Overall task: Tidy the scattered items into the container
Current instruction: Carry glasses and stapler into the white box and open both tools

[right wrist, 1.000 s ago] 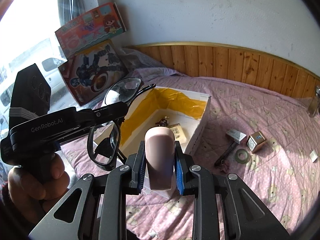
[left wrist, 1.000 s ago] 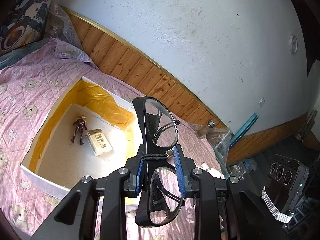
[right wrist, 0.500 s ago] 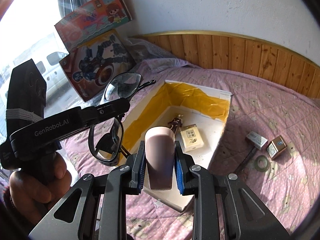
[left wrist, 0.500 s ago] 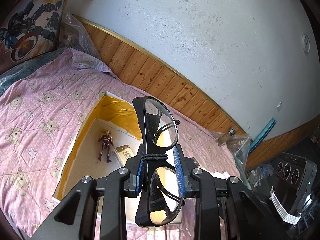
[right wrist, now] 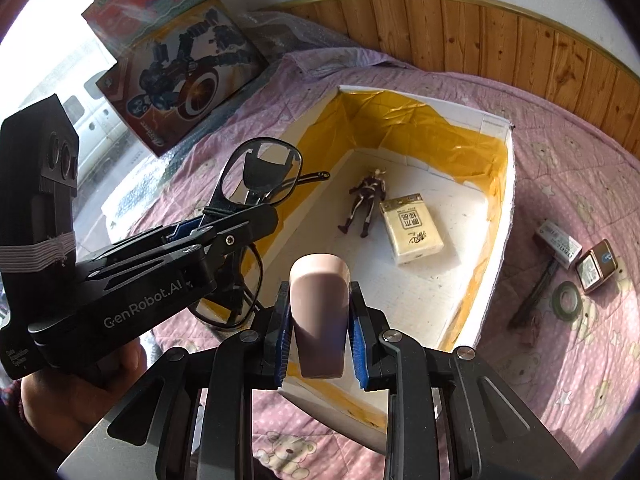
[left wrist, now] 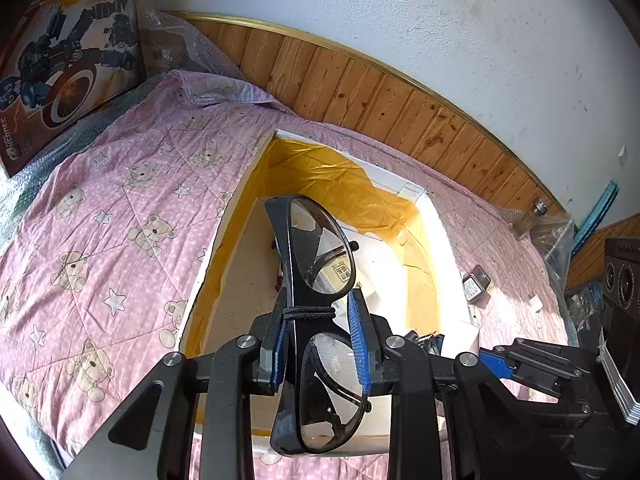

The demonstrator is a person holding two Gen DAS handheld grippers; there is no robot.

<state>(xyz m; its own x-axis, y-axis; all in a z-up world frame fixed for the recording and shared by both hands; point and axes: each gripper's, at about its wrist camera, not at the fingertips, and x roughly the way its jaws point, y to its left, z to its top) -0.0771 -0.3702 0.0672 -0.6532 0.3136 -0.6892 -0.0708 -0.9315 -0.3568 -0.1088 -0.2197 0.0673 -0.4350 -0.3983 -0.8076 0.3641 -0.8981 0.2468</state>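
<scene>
While gripping black-framed glasses (left wrist: 316,308) at the bridge, left gripper (left wrist: 320,344) hangs with jaws closed tight on the frame, one lens above the jaws, one below. Just beyond and beneath those jaws: the white box (left wrist: 430,216) lined with yellow tape, open on the pink quilted bed (left wrist: 120,208). Right gripper (right wrist: 319,336) clamped on a pinkish-brown cup (right wrist: 319,304), upright between the jaws, over the box's near edge. Ahead of the right jaws, on the box floor: a dark toy figure (right wrist: 366,202) and a pale packet (right wrist: 412,234), side by side. Off to the right of them, outside the box wall: a small white carton (right wrist: 560,240), a brown tin (right wrist: 598,266), a tape roll (right wrist: 567,296), a dark-handled tool (right wrist: 536,296). Nothing between either load and the box opening.
</scene>
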